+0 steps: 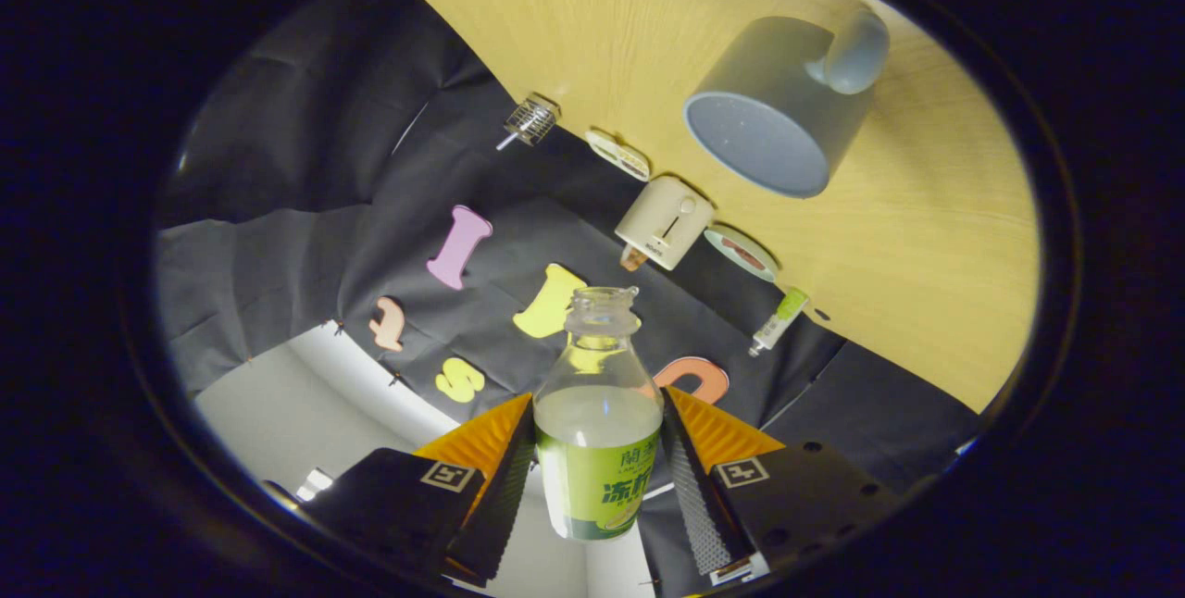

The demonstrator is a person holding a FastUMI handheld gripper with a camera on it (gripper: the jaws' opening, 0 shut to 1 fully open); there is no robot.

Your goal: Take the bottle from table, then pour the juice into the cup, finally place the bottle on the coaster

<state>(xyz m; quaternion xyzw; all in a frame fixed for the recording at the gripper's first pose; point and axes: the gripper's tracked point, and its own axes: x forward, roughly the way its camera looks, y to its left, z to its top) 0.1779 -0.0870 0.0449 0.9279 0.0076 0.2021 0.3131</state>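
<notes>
Gripper [599, 468]: clamped on bottle [597, 431], both fingers pressing.
Bottle: uncapped, tilted, part full.
Cup [773, 107]: on table [574, 33], well beyond.
Risk: juice spills short if tipped before reaching cup.

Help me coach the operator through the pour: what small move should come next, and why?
Probably carry the bottle toward the grey mug until its open neck sits over the rim, then tip further. The gripper has both fingers pressed on the bottle's label, the cap is off, and juice is still inside. The view is rolled hard, but the mug stands well beyond the neck on the wooden table.
</notes>
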